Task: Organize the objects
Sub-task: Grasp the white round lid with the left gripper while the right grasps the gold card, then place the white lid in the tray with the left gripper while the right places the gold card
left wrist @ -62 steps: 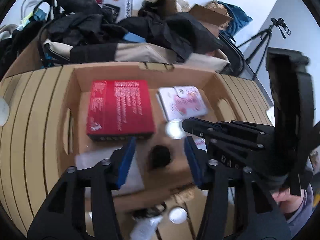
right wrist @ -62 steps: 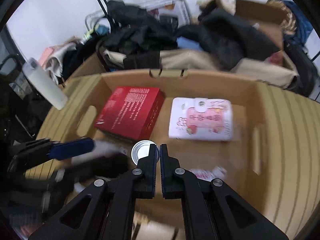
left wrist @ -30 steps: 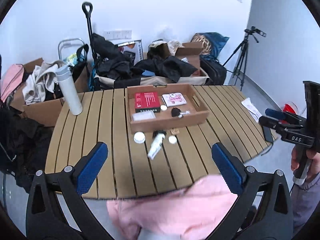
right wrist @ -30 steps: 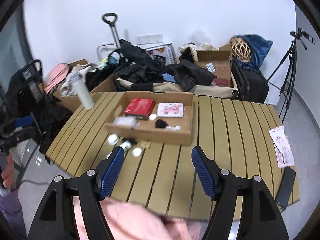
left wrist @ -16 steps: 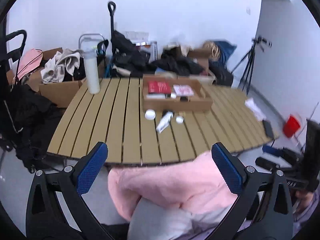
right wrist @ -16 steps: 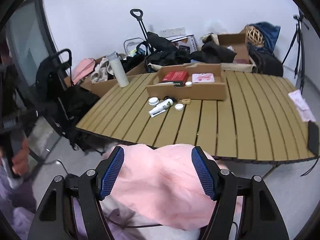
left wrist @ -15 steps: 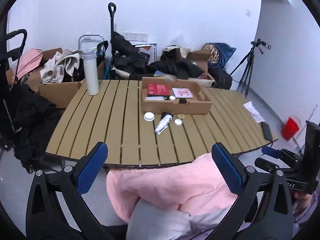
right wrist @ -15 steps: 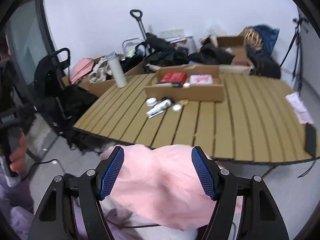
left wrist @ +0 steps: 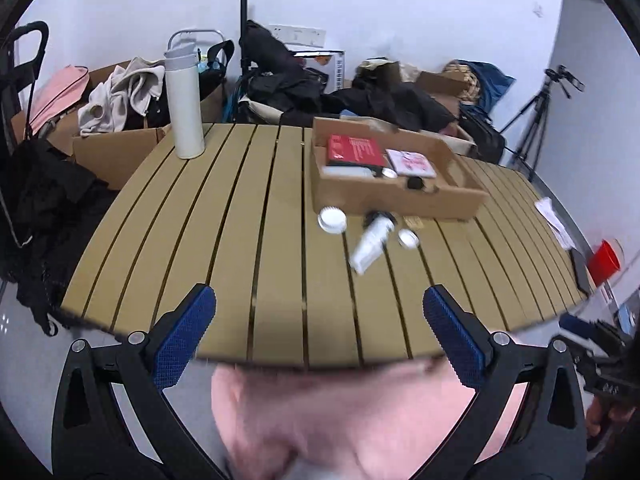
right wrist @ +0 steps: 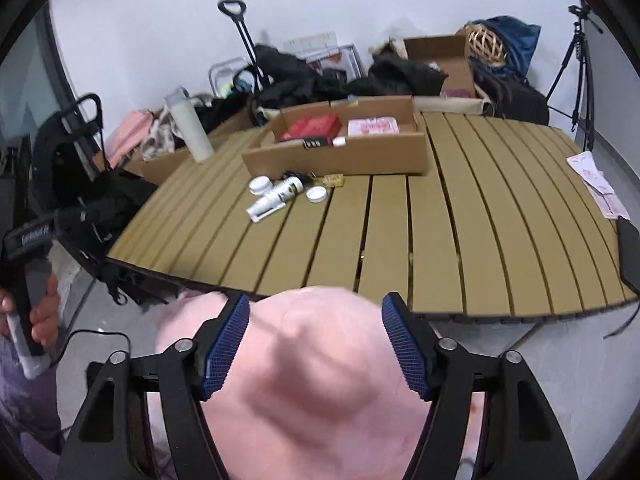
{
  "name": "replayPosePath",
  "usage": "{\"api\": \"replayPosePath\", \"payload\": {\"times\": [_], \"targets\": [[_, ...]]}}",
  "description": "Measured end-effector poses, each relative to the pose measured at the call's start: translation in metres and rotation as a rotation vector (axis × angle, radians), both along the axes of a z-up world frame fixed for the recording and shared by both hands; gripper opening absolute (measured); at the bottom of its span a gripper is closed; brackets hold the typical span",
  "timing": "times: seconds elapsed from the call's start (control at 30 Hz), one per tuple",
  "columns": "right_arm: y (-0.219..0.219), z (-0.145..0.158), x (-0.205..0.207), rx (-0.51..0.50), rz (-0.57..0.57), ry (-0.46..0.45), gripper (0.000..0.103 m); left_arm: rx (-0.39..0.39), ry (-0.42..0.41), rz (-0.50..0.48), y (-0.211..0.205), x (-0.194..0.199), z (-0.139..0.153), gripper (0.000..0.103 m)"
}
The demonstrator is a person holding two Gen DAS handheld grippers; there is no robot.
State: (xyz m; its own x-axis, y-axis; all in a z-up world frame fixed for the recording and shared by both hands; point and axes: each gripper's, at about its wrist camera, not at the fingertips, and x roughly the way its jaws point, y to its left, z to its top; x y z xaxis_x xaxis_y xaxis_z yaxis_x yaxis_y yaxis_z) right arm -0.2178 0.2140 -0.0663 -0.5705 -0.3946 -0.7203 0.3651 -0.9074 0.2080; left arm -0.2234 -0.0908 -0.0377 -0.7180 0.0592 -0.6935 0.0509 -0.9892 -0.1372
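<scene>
Both tongs are back off the counter (left wrist: 256, 240), over the person's pink-clad lap, gripping nothing. Left tongs (left wrist: 318, 332) stand wide apart with only air and the counter edge between the pads. Right tongs (right wrist: 316, 344) are at a medium gap and closing; the pink fabric sits behind them in view, but nothing is between the pads and I see no contact. Landmark is the cardboard tray (right wrist: 336, 160) mid-counter: already inside are a red box (right wrist: 310, 127), a pink-and-white packet (right wrist: 373, 126), a small round lid and a dark item I can't identify. Loose on the counter just in front of the tray's near wall: a white jar (right wrist: 259, 186), a white tube (right wrist: 274, 198) lying on its side with its black cap toward the tray, a second white round lid or jar (right wrist: 317, 194), and a small tan piece (right wrist: 334, 179) right against the wall. A white flask (left wrist: 184, 104) stands well left of the tray; not clear it's part of the job. My read: between picks, tray part-filled, about four items left. Next move needs a reach forward to the cluster in front of the tray. The tube looks the easiest grab, across its body; the low jars need the pads square on their sides. Risk: items are close together, so a nudge could roll the tube.
</scene>
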Motion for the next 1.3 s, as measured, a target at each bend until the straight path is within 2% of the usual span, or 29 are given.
{"api": "replayPosePath", "payload": {"times": [0.1, 0.2, 0.37, 0.5, 0.6, 0.67, 0.73, 0.77, 0.8, 0.83, 0.87, 1.0, 1.1, 1.2, 1.3], "targets": [[-0.009, -0.004, -0.035, 0.012, 0.014, -0.012, 0.063, 0.017, -0.004, -0.023, -0.002, -0.048, -0.013, 0.101], [-0.023, -0.014, -0.079, 0.026, 0.013, -0.043, 0.061, 0.025, -0.045, -0.027, -0.001, -0.094, -0.033, 0.100], [-0.055, -0.042, -0.160, 0.043, 0.008, -0.099, 0.061, 0.005, -0.139, -0.072, 0.010, -0.162, -0.081, 0.086], [-0.075, -0.065, -0.207, 0.076, 0.000, -0.118, 0.060, -0.046, -0.209, -0.091, 0.017, -0.196, -0.115, 0.085], [-0.085, -0.079, -0.231, 0.081, -0.010, -0.130, 0.060, -0.024, -0.213, -0.090, 0.016, -0.203, -0.126, 0.080], [-0.089, -0.085, -0.240, 0.077, -0.014, -0.133, 0.060, -0.015, -0.212, -0.081, 0.015, -0.207, -0.129, 0.072], [-0.093, -0.090, -0.244, 0.086, -0.014, -0.137, 0.060, -0.048, -0.199, -0.073, 0.018, -0.207, -0.128, 0.060], [-0.096, -0.093, -0.246, 0.108, -0.014, -0.135, 0.051, -0.065, -0.203, -0.071, 0.019, -0.207, -0.128, 0.049], [-0.099, -0.096, -0.246, 0.131, -0.016, -0.134, 0.043, -0.077, -0.202, -0.077, 0.021, -0.207, -0.128, 0.043], [-0.101, -0.096, -0.245, 0.138, -0.013, -0.116, 0.041, -0.065, -0.202, -0.089, 0.022, -0.206, -0.127, 0.035], [-0.102, -0.096, -0.244, 0.147, -0.006, -0.116, 0.035, -0.063, -0.209, -0.087, 0.022, -0.206, -0.126, 0.035], [-0.104, -0.088, -0.237, 0.173, -0.001, -0.102, 0.034, -0.037, -0.246, -0.075, 0.019, -0.198, -0.120, 0.035], [-0.093, -0.050, -0.210, 0.174, -0.013, -0.019, 0.034, -0.016, -0.188, -0.076, 0.018, -0.168, -0.084, 0.035], [-0.079, -0.014, -0.175, 0.157, -0.004, 0.033, 0.034, 0.023, -0.121, -0.063, 0.017, -0.117, -0.037, 0.035], [-0.057, 0.023, -0.120, 0.133, 0.012, 0.078, 0.034, 0.066, -0.051, -0.064, 0.021, -0.059, 0.001, 0.035]]}}
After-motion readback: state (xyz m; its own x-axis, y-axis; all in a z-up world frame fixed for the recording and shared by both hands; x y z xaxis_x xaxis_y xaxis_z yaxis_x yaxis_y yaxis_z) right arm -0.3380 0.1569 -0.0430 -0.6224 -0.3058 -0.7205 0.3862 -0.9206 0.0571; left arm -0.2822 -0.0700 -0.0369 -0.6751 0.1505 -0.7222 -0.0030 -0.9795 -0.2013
